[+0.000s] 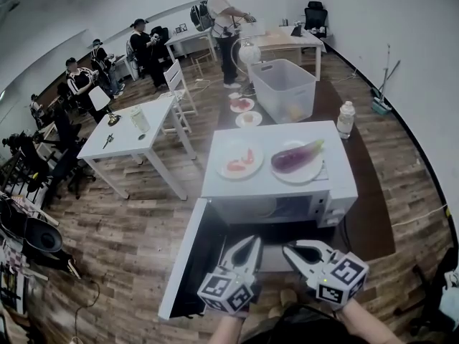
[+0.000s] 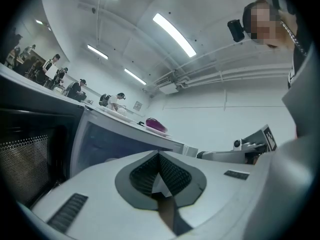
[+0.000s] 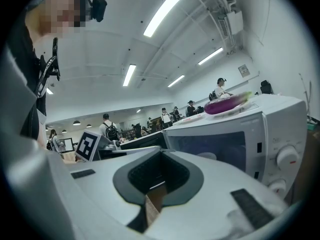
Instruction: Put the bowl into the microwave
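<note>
The white microwave (image 1: 337, 185) stands in the middle of the head view with its door (image 1: 179, 267) swung open to the left. A pale rounded shape that looks like the bowl (image 1: 252, 206) sits inside the cavity; it also shows faintly in the right gripper view (image 3: 207, 156). On top of the oven are a plate with an eggplant (image 1: 296, 156) and a plate of red food (image 1: 240, 159). My left gripper (image 1: 252, 244) and right gripper (image 1: 291, 250) hover side by side just in front of the opening. Both are shut and hold nothing.
Behind the microwave a clear plastic bin (image 1: 285, 88), two plates (image 1: 244, 112) and a bottle (image 1: 346, 118) stand on the floor. White tables (image 1: 133, 136) and several people are further back on the left. The open door's dark mesh (image 2: 27, 156) is close at my left.
</note>
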A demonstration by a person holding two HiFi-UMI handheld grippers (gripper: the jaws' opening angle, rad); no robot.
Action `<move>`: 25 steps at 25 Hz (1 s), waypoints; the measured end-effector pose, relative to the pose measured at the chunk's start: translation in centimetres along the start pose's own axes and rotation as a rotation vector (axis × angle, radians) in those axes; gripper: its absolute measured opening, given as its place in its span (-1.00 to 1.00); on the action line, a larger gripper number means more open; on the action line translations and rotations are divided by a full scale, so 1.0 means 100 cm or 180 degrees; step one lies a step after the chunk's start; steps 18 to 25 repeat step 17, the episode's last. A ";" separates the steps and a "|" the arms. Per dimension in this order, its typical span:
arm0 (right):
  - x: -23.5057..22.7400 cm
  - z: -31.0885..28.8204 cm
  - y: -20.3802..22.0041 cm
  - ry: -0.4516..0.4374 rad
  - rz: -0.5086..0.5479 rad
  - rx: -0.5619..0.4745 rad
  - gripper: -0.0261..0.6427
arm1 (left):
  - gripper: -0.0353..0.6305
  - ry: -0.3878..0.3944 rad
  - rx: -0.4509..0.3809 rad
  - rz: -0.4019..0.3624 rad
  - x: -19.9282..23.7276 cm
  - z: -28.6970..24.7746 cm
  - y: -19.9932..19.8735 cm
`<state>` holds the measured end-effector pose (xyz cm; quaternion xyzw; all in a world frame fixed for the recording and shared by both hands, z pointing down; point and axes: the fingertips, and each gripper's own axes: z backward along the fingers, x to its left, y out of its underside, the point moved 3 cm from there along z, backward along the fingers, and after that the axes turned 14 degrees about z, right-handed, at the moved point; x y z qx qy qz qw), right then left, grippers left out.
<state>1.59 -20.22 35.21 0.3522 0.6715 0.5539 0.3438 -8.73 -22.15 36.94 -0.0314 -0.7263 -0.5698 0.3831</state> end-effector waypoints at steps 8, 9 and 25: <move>-0.005 -0.004 0.010 -0.0075 -0.0129 0.0023 -0.92 | -0.89 -0.0130 -0.0016 0.0145 0.014 0.001 0.000; -0.006 -0.005 0.012 -0.0086 -0.0137 0.0032 -0.92 | -0.89 -0.0154 -0.0027 0.0155 0.016 0.001 0.000; -0.021 -0.008 0.024 -0.0093 -0.0261 0.0092 -0.92 | -0.89 -0.0239 -0.0017 0.0241 0.025 -0.009 0.002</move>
